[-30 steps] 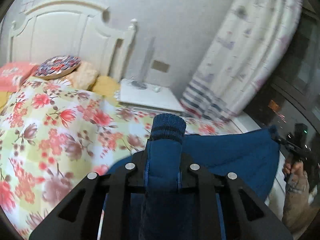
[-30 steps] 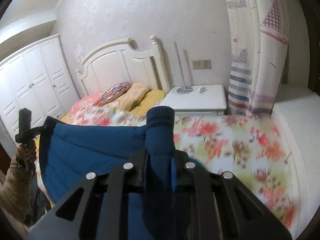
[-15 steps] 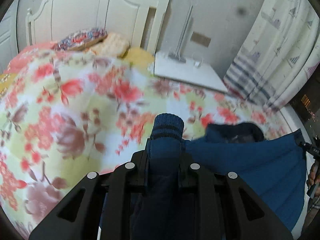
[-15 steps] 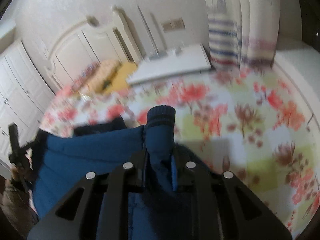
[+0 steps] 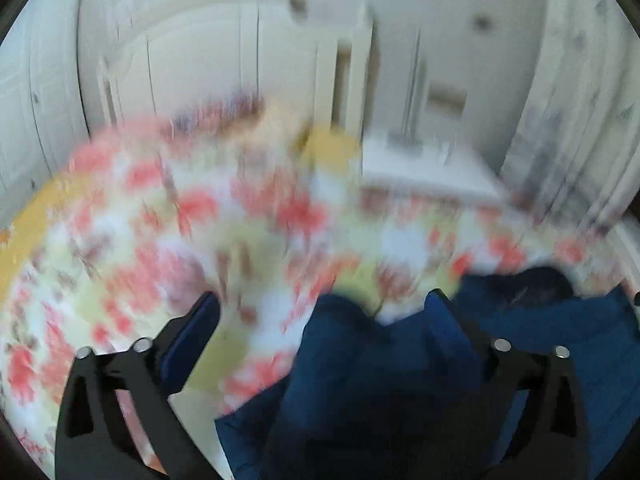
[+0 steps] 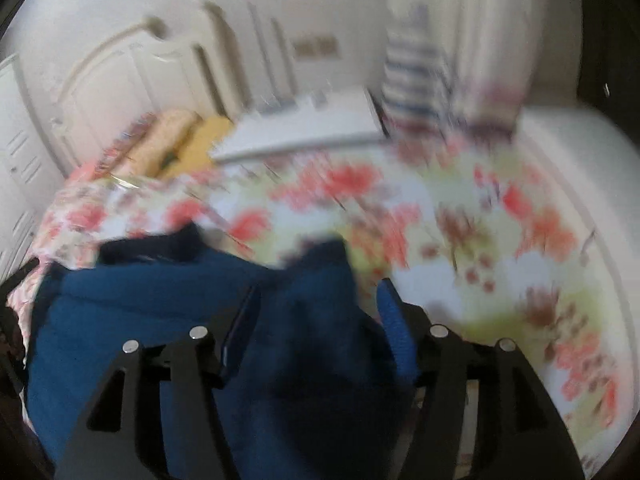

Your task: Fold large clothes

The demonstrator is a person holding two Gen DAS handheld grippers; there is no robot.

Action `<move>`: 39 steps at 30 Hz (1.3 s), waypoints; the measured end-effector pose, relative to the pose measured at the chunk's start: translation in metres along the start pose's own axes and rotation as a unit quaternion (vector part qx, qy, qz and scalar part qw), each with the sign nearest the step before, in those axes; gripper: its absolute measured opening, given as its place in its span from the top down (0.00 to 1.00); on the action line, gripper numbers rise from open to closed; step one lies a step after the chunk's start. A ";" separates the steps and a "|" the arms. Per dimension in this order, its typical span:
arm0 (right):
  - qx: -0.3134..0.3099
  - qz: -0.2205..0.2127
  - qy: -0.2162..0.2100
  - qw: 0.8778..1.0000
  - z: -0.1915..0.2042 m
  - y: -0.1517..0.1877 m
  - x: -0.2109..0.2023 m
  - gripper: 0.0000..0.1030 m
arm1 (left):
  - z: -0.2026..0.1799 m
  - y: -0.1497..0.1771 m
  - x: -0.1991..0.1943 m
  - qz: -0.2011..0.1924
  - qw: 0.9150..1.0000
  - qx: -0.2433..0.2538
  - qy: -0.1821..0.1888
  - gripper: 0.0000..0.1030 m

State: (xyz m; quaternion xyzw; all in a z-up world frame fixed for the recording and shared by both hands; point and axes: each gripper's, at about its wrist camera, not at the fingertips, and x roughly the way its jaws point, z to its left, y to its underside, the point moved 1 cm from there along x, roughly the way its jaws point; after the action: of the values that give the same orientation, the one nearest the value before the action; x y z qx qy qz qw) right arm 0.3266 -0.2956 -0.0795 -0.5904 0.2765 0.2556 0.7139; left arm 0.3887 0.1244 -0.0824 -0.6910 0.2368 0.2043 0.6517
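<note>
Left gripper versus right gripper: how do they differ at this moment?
The left gripper stands very wide, the blue garment's sleeve nearer its right finger; the right gripper is about half as wide, its sleeve filling more of the gap. Both have just been opening, with pads clear of the cloth, over the floral bedspread.

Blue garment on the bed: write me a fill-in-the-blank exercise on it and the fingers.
1. The blue garment lies on a bedspread with a ____ print.
2. The left gripper is ____; its jaws have just been opening.
3. A blue ____ lies between the right gripper fingers.

Missing words: floral; open; sleeve
</note>
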 end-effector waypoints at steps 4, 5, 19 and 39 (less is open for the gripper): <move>-0.111 -0.014 -0.035 0.993 0.087 -0.005 -0.008 0.42 | -0.068 -0.007 -0.008 0.027 0.996 0.083 0.022 0.04; -0.132 -0.009 -0.038 0.991 0.103 -0.003 -0.005 0.42 | -0.089 -0.004 -0.002 0.035 0.993 0.116 0.009 0.04; -0.195 0.087 -0.041 0.976 0.166 0.020 0.099 0.49 | -0.147 0.043 0.091 0.118 0.972 0.202 -0.003 0.04; -0.113 0.053 0.044 0.991 0.076 0.004 0.063 0.40 | -0.065 0.022 0.070 0.101 0.984 0.132 -0.066 0.04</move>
State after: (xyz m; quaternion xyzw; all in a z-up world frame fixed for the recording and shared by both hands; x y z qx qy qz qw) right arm 0.3755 -0.2180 -0.1149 -0.6626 0.3076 0.2965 0.6151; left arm 0.4304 0.0550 -0.1369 -0.5562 0.2869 0.2807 0.7277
